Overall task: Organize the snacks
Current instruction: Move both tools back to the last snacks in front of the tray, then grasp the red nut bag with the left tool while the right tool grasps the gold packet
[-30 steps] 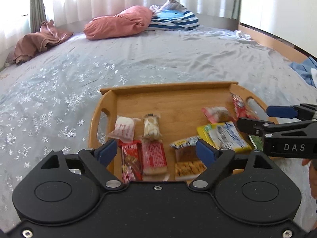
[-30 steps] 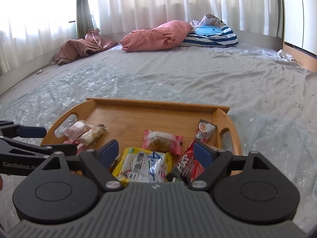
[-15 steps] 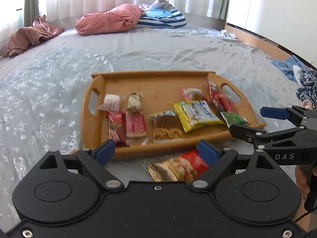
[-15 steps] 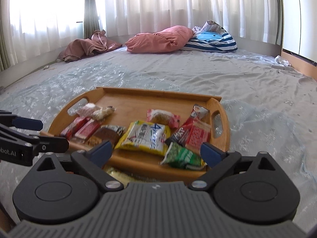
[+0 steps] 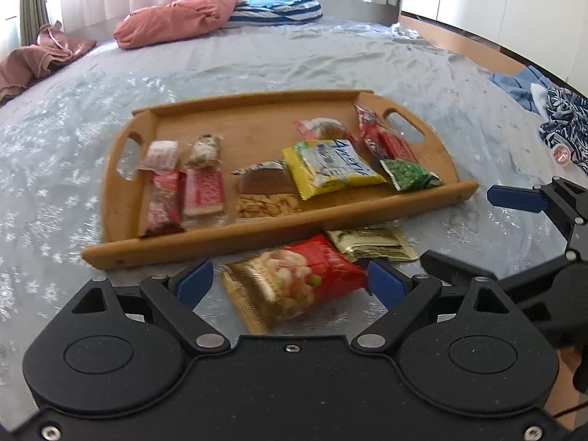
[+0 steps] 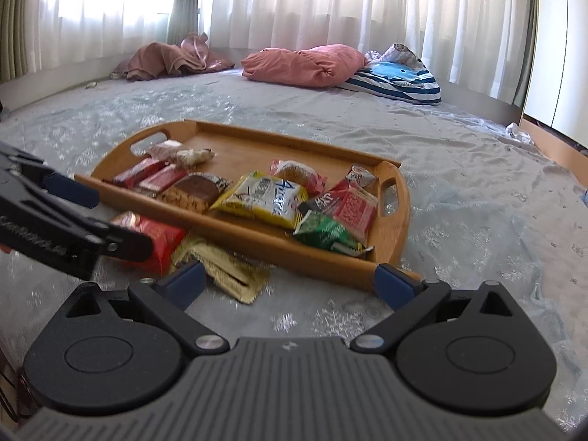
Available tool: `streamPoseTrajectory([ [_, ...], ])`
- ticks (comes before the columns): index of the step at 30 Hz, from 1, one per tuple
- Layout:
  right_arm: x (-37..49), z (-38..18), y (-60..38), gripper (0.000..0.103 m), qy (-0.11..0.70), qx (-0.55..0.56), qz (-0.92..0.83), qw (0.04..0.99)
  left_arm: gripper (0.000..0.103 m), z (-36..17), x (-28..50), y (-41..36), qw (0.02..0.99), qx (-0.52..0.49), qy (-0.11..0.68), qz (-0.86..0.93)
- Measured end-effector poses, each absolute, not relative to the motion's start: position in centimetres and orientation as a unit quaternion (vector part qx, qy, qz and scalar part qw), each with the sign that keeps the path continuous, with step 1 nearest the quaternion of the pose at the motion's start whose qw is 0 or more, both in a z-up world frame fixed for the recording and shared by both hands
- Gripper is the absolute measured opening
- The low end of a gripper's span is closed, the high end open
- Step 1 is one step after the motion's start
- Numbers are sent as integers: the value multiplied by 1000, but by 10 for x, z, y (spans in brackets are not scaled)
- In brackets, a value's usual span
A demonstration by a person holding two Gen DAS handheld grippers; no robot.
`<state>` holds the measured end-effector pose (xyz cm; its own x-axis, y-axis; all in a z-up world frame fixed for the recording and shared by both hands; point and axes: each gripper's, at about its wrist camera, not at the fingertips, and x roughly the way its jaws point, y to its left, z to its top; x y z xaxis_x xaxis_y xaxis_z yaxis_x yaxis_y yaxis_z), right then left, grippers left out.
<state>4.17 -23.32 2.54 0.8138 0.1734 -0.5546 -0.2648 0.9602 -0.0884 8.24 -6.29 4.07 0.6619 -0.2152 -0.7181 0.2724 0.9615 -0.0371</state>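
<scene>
Tray: lying flat on the pale snowflake bedspread, long wooden rim facing both cameras, cut-out handle at each short end.
Inside tray, left end: sitting beside the left handle, white-and-red wrapper and a clear-wrapped pale cake; lying just in front of them, two red bars side by side.
Inside tray, middle: resting against the near rim, clear pack of brown biscuits; lying just right of it, yellow packet; sitting behind that, small red-edged wrapper.
Inside tray, right end: lying beside the right handle, red bars; leaning toward the near rim, green packet.
Red snack bag: lying on the bedspread just outside the tray's near rim, not touching either gripper as far as showing.
Gold packet: lying outside the tray, between near rim and red bag, overlapping the bag's right end.
Left gripper: hovering in front of the tray, jaws spread wide and released, blue pads flanking the red bag without pressing.
Right gripper: hovering before the tray's near right corner, jaws released and gripping nothing, gold packet's end just inside the left pad.
Far beyond tray: lying near the curtains, pink pillow, striped cushion.
</scene>
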Motion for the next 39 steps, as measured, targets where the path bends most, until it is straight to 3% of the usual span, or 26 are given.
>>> streamPoseTrajectory([
  [4, 36, 22, -233, 103, 285, -88, 113, 948, 91, 32, 88, -72, 907, 29, 398, -132],
  [5, 34, 21, -234, 103, 285, -87, 113, 948, 85, 30, 90, -74, 906, 28, 401, -129],
  [11, 29, 15, -237, 103, 293, -81, 111, 946, 79, 30, 88, -74, 907, 29, 398, -135],
  [39, 75, 5, -184, 103, 349, -4, 83, 933, 79, 48, 70, -9, 923, 7, 378, -77],
])
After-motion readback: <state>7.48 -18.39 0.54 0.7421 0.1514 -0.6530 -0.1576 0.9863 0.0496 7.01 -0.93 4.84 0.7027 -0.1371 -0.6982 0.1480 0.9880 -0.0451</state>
